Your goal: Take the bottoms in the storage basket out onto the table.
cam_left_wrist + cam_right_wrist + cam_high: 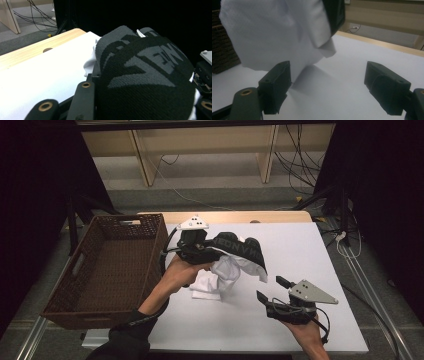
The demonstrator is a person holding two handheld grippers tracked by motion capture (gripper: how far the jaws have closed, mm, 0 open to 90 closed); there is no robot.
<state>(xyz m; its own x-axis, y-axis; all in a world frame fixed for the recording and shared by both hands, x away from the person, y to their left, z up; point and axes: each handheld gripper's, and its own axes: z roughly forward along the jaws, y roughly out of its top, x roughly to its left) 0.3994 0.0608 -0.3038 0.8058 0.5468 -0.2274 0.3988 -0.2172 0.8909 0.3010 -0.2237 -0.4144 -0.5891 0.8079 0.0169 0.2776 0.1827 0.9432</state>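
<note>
The white-topped table lay bare to the right of and beyond the white cloth garment with a black lettered waistband, leaving open room for a hand to pass there. That garment hung lifted in the left gripper, its white folds drooping to the table just left of the right gripper and blocking the way on that side. Left of the garment, the brown woven rectangular basket stood at the table's edge, its tall wall barring a low sideways pass. The basket's inside lay open from above.
</note>
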